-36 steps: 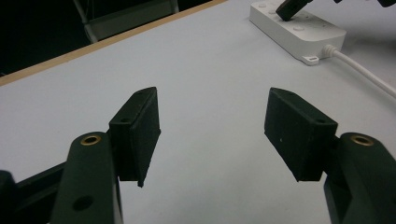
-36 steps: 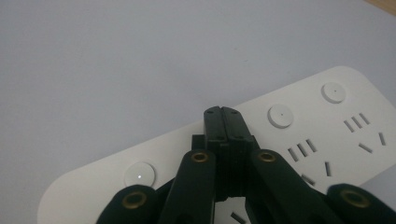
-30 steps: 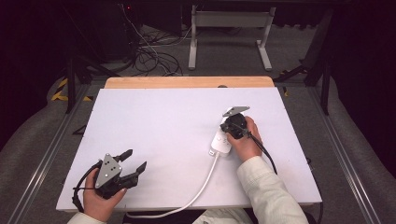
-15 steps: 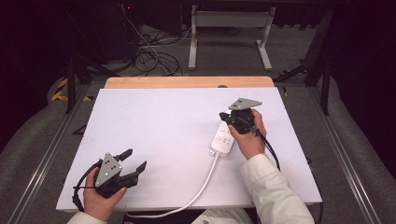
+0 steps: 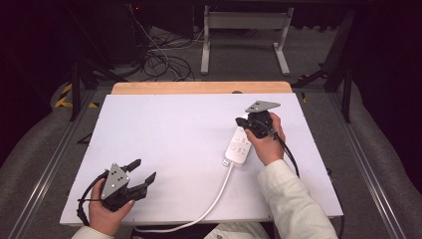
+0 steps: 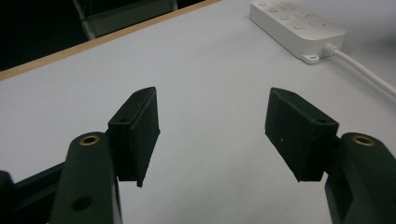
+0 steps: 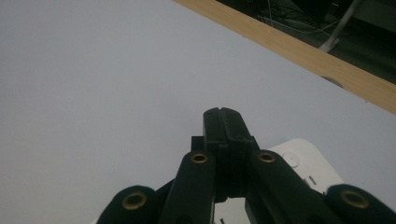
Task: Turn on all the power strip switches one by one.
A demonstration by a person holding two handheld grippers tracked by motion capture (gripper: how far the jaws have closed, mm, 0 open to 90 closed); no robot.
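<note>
We see the power strip [image 7: 306, 170] half hidden behind the right tongs [image 7: 223, 122], its cable [image 5: 211, 201] cut off at the bench's near edge.

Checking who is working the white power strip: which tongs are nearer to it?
Right. The right tongs hover over the power strip's far end, jaws shut; the left tongs sit well off toward the table's near left corner.

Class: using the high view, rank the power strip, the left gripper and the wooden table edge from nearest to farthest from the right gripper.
1. Power strip: right beneath the right gripper.
2. Wooden table edge: along the table's far side.
3. Left gripper: near-left corner.
</note>
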